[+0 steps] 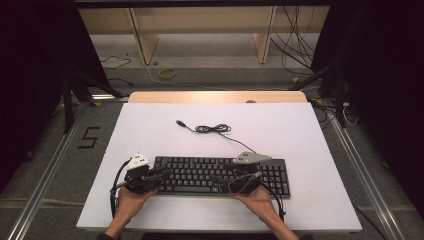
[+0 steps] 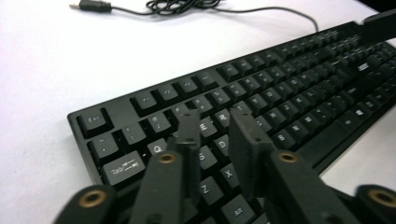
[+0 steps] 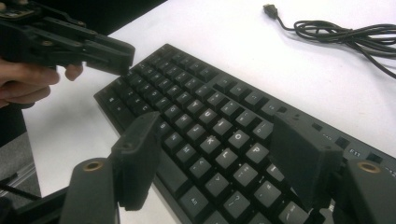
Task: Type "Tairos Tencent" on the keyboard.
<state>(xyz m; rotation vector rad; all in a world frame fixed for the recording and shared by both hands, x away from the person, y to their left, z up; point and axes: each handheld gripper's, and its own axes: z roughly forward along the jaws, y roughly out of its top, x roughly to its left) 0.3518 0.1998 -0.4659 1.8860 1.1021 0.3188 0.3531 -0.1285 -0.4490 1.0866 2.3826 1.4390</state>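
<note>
High view, left to right. The white table top (image 1: 150, 125) carries a black keyboard (image 1: 200, 172) lying lengthwise near the person's edge. Its thin cable (image 1: 212, 129) runs from the rear of the keyboard to a loose coil toward the far side, ending in a USB plug (image 1: 179, 122) that lies flat on the white surface, well apart from the keys.

At the keyboard's left end, the left gripper (image 1: 162, 172) is held low over the keys, its grey three-cornered plate just off the keyboard's corner. In the left gripper view its two black jaws stand narrow, with a slim gap between them and nothing in it; the tips hover over the letter rows near W, E and R, and contact with the keycaps cannot be judged. The left hand (image 1: 131, 199) grasps the gripper body from the near side.

At the right of the main key block, the right gripper (image 1: 222, 172) points leftward over the keys. In the right gripper view its jaws stand wide, nothing between them, poised above the keys around O, P and L without visibly pressing them; the left gripper appears at the upper left of that view, over the far end of the keyboard. The right hand (image 1: 255, 196) holds the gripper from the near edge.
</note>
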